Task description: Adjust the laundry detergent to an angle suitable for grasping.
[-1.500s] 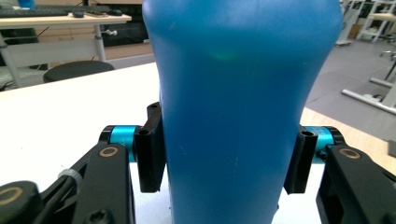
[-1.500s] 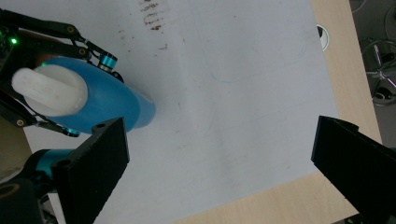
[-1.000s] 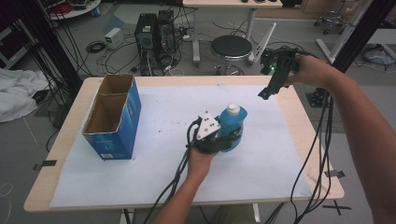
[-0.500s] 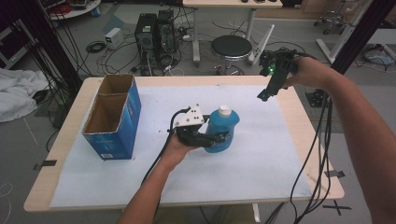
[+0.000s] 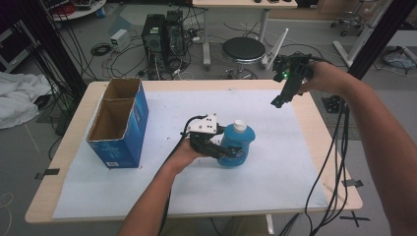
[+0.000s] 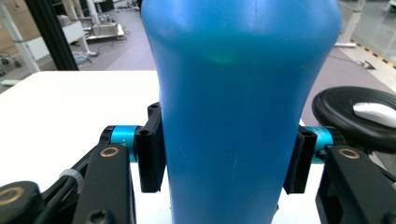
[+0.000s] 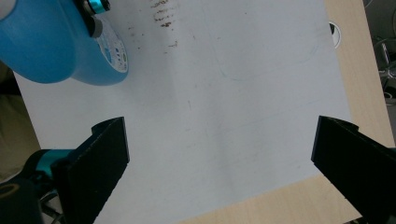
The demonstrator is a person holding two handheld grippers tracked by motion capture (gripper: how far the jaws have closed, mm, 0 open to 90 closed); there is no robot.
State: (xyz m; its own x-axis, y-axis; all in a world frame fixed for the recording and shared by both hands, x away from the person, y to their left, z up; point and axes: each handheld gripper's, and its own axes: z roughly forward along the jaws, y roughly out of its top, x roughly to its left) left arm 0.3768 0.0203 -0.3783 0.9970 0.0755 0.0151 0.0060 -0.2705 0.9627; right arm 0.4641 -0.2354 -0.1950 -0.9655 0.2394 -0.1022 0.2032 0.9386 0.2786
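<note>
**Blue bottle stands upright in the left gripper's clamp**

A blue bottle (image 5: pixel 237 145) stands near the middle of the white sheet (image 5: pixel 275 172) that covers the table (image 5: pixel 339 162). Its long axis runs vertically, and its white cap (image 5: pixel 239 126) points straight up. The left gripper (image 5: pixel 216 147) reaches in from the bottle's left side, and its jaws pinch the lower body. In the left gripper view the two black pads (image 6: pixel 151 149) press flat against opposite sides of the blue bottle (image 6: pixel 238 107). Whether the base rests on the sheet or hangs just above it is hard to tell from the high view.

The right gripper (image 5: pixel 279 101) is held above the far right part of the table, well apart from the bottle, tilted downward. Its jaws are spread wide with nothing between them, and its own view looks down on the sheet with the bottle at the upper left.

An open blue cardboard box (image 5: pixel 118 125) stands on the left side of the table, its long axis running from near to far.
</note>
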